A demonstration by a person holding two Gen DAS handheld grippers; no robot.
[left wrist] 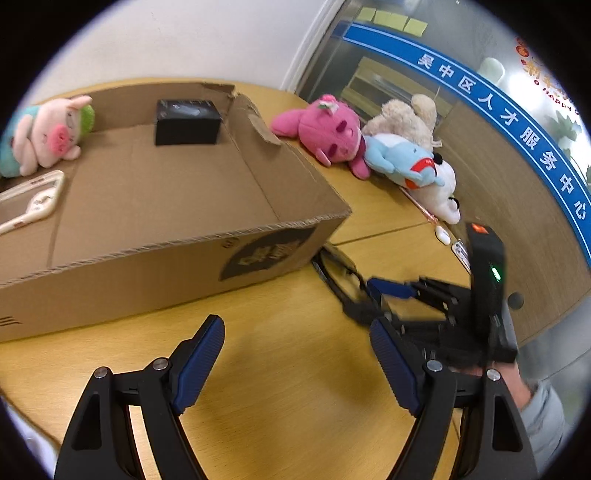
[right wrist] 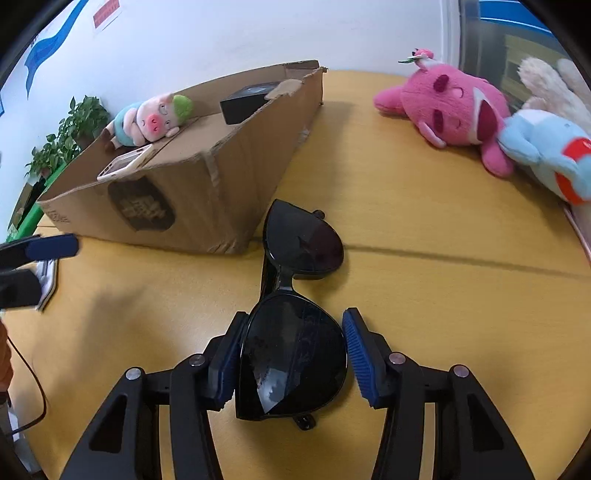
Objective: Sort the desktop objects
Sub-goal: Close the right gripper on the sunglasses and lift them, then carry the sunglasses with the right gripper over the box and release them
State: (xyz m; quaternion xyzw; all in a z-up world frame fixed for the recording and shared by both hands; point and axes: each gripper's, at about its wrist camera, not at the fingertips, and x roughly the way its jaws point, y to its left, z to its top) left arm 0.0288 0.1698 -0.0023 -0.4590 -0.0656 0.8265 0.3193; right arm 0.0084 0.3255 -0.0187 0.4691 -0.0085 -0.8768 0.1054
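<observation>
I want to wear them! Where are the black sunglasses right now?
In the right wrist view, the black sunglasses lie on the wooden table, just in front of the cardboard box, with one lens between the right gripper fingers.

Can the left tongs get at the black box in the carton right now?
Probably yes: the left tongs are open and empty, the carton has no lid, and nothing covers the black box at its far end.

Potted plant (right wrist: 70, 129), yellow sticky notes (left wrist: 393, 19) behind.
</observation>
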